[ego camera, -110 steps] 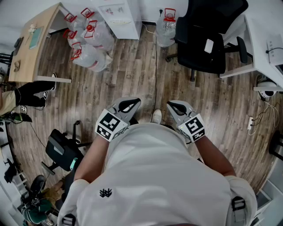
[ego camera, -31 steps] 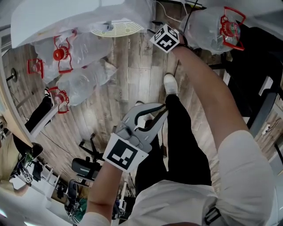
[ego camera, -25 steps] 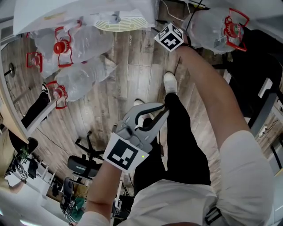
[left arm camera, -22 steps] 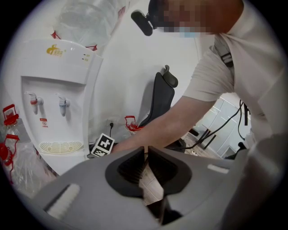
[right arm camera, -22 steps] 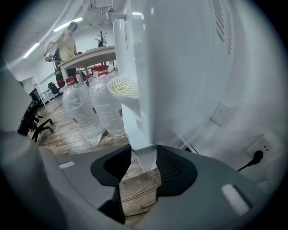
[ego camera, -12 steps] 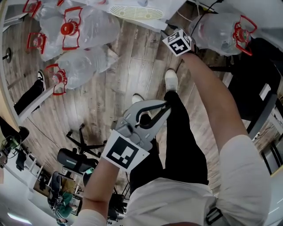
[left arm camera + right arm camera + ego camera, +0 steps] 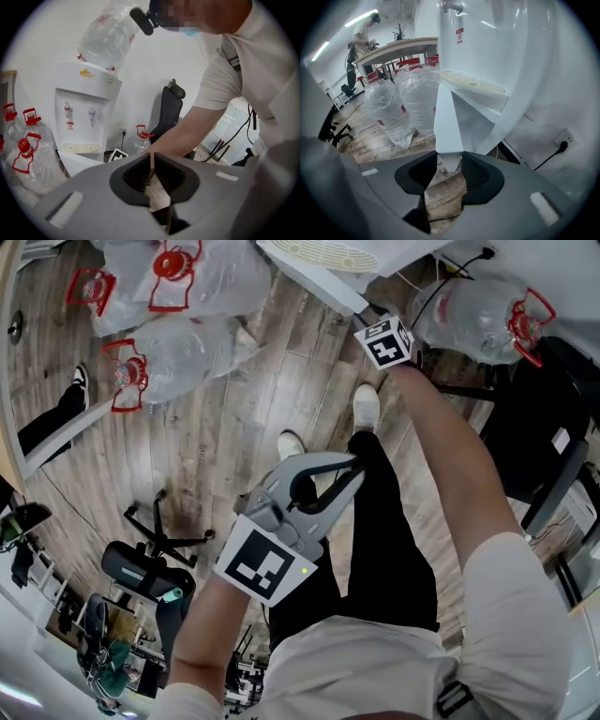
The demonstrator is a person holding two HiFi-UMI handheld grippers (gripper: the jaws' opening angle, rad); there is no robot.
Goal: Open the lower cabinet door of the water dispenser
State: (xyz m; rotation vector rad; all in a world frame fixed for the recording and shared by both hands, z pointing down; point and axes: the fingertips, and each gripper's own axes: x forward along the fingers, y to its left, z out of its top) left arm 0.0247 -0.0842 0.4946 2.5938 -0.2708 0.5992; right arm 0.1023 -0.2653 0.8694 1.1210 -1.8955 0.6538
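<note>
Two tongs | right tongs clamped on cabinet door edge | left tongs clenched, empty

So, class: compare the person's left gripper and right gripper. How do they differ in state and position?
The right gripper grips the cabinet door by its edge; the left gripper is shut on nothing. The right gripper reaches out to the water dispenser; the left gripper hangs back above the person's legs. Both carry marker cubes.
</note>
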